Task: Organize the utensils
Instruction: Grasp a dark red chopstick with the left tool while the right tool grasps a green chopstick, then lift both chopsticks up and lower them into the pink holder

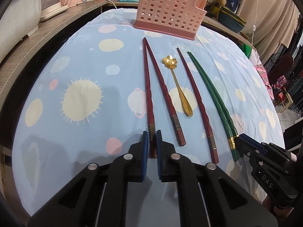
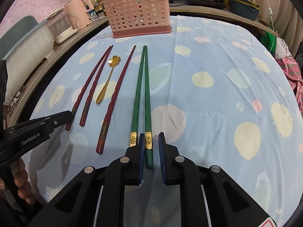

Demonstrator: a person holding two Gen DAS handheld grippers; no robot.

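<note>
Two grippers sit low at the near edge: the left gripper (image 1: 151, 145) straddles the butt of the leftmost red chopstick (image 1: 148, 94), jaws narrowly parted, not clearly pinching; the right gripper (image 2: 151, 149) is spread around one green chopstick (image 2: 147, 98). Nothing seems sorted yet: three red sticks, two green and a gold spoon (image 1: 177, 84) all lie on the blue patterned tablecloth (image 1: 85, 66). Beyond stands the pink perforated caddy (image 1: 168, 9), then cluttered kitchen shelves.
</note>
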